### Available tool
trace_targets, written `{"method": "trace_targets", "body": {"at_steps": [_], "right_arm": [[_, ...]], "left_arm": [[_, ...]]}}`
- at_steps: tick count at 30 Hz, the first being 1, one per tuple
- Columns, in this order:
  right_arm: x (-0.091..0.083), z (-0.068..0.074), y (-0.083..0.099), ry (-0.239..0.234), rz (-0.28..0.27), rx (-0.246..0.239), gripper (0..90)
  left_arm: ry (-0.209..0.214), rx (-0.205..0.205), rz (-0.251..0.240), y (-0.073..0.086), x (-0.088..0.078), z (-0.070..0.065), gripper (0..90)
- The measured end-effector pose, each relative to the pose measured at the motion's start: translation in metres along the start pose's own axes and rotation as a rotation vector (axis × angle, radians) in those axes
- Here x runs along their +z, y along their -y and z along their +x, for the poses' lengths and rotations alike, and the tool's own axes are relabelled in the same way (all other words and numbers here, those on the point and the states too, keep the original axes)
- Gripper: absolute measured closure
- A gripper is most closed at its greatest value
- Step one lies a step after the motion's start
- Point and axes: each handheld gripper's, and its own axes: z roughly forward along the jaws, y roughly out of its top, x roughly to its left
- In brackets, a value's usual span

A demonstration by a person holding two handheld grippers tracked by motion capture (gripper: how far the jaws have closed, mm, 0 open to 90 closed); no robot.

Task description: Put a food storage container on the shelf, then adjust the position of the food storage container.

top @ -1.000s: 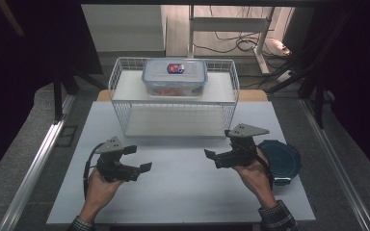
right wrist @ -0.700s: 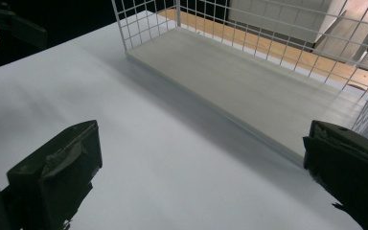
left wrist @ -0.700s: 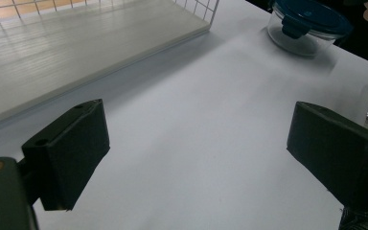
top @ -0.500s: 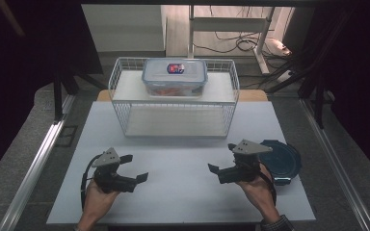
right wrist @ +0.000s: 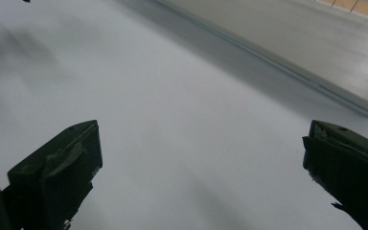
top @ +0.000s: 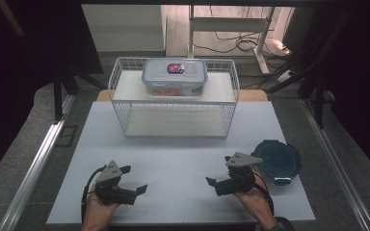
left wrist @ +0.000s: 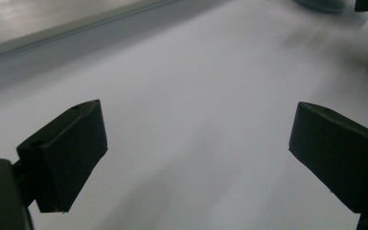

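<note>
White table [top: 183, 159] under both wide-open, empty hand-held grippers: left [top: 134, 185], right [top: 214, 184].

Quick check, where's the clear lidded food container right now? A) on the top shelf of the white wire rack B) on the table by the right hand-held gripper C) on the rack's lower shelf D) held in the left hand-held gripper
A: the clear food container sits on the top shelf of the white wire rack, far from both hand-held grippers, whose jaws are open and empty in the gripper views.
</note>
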Motion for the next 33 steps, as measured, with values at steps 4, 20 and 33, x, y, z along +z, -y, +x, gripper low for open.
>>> {"method": "trace_targets", "body": {"at_steps": [4, 20, 33], "right_arm": [[-0.002, -0.002, 0.0, 0.012, -0.002, 0.033, 0.0], [-0.042, -0.052, 0.001, 0.263, -0.037, 0.159, 20.4], [-0.092, -0.117, 0.03, 0.421, 0.025, 0.273, 78.3]], "left_arm": [[-0.003, 0.009, 0.0, 0.0, 0.0, -0.001, 5.4], [-0.001, -0.005, 0.02, 0.002, 0.004, 0.003, 5.3], [0.006, 0.001, 0.035, 0.004, 0.006, 0.005, 5.4]]}}
